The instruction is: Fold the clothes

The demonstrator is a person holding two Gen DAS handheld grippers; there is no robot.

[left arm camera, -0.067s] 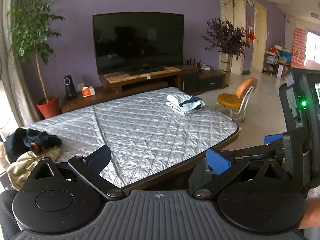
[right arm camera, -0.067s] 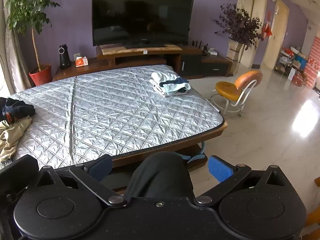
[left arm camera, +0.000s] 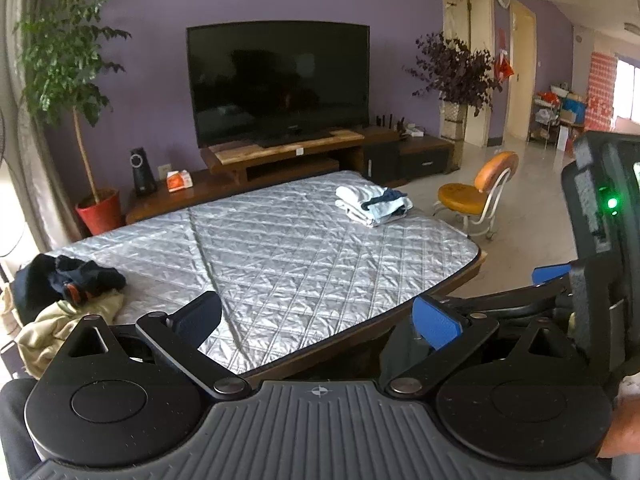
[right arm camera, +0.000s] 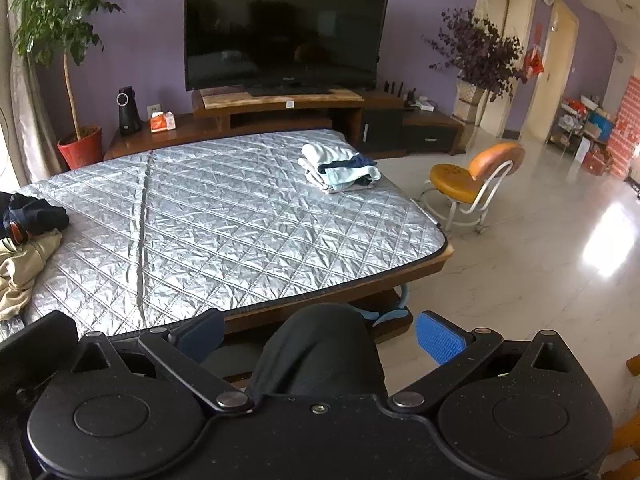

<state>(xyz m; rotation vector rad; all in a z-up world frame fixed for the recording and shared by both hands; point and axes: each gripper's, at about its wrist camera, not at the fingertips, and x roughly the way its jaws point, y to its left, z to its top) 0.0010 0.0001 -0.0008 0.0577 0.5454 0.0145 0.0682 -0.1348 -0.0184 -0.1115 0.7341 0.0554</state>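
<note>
Left fingers (left arm camera: 316,316): I hold them spread wide, empty.
Right fingers (right arm camera: 320,336): spread wide, empty.
Crumpled clothes (left arm camera: 68,300): table's left edge, far left of both; my left hand nearer.
Folded stack (right arm camera: 340,168): far right corner.

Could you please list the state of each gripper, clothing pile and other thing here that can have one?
left gripper: open, empty.
right gripper: open, empty.
folded stack: folded, on the quilted table's far right corner.
loose clothes: crumpled, unfolded, at the table's left edge.
television: screen dark.
orange chair: upright, unoccupied.
</note>
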